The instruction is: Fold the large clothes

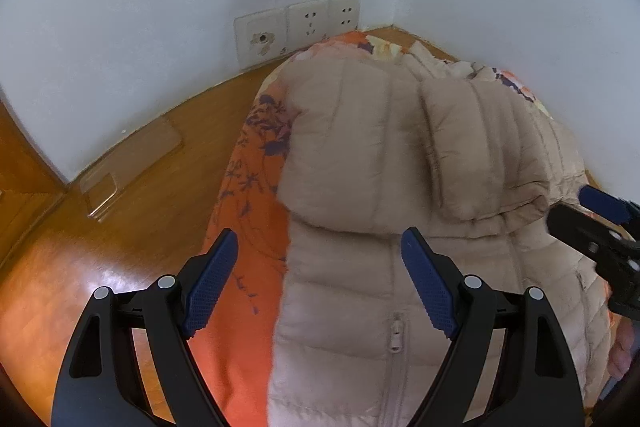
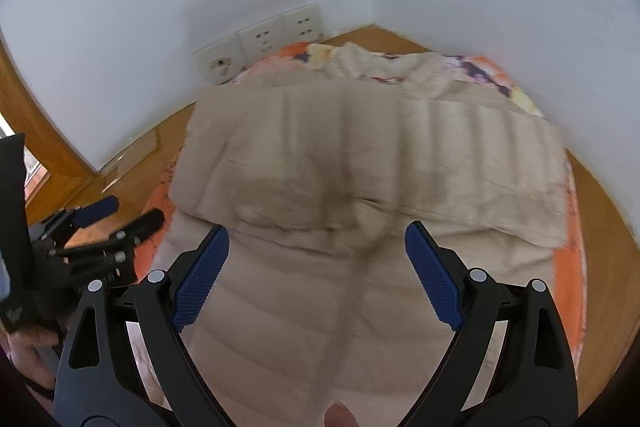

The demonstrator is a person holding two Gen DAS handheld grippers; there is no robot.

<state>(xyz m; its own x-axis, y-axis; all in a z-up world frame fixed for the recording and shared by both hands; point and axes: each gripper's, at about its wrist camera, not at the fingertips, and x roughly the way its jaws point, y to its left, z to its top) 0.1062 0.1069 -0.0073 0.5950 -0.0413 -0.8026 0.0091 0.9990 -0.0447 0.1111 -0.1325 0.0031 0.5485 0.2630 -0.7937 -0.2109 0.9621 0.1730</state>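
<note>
Beige quilted down makes up the puffer jacket (image 1: 420,187), which lies through the centre of both frames on an orange floral blanket (image 1: 248,187) spread over the wooden floor (image 1: 100,247), with its sleeves folded across the chest and the zipper (image 1: 395,335) running toward the lower edge. Both tools hang above it with nothing between their blue pads: the left tool (image 1: 316,263) is spread wide over the jacket's left edge, and the right tool (image 2: 316,259) is spread just as wide over the body. The main risk, as I judge it, is the springy filling: the folded sleeves could puff up and slide apart once the hem is lifted, and slick fabric may slip from a shallow pinch. A grab that catches the blanket too would drag everything askew. The right-wrist picture is smeared, so seams there are hard to read; the jacket's hem is cut off at the bottom of both views, and its collar is bunched near the wall sockets (image 1: 296,27).
</note>
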